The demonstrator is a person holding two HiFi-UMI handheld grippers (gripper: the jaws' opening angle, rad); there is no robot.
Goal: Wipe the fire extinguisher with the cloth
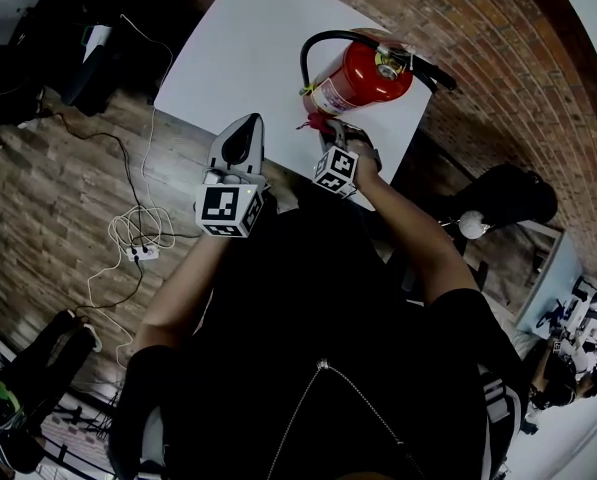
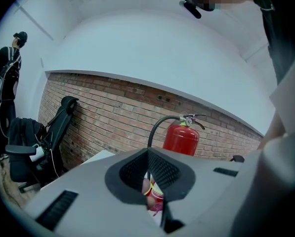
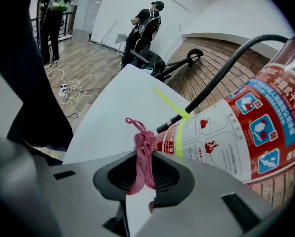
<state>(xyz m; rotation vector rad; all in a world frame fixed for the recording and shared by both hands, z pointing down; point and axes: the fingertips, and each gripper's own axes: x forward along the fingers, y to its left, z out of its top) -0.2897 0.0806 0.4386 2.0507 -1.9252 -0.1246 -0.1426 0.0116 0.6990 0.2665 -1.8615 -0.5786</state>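
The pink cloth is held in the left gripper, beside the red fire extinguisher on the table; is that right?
Not quite: the right gripper holds the pink cloth, as the right gripper view shows. It is beside the red fire extinguisher on the table.

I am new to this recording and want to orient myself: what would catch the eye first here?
The red fire extinguisher stands upright on the white table by a brick wall. The right gripper pinches a pink cloth close beside its label, while the left gripper, shut and empty, is held farther off.
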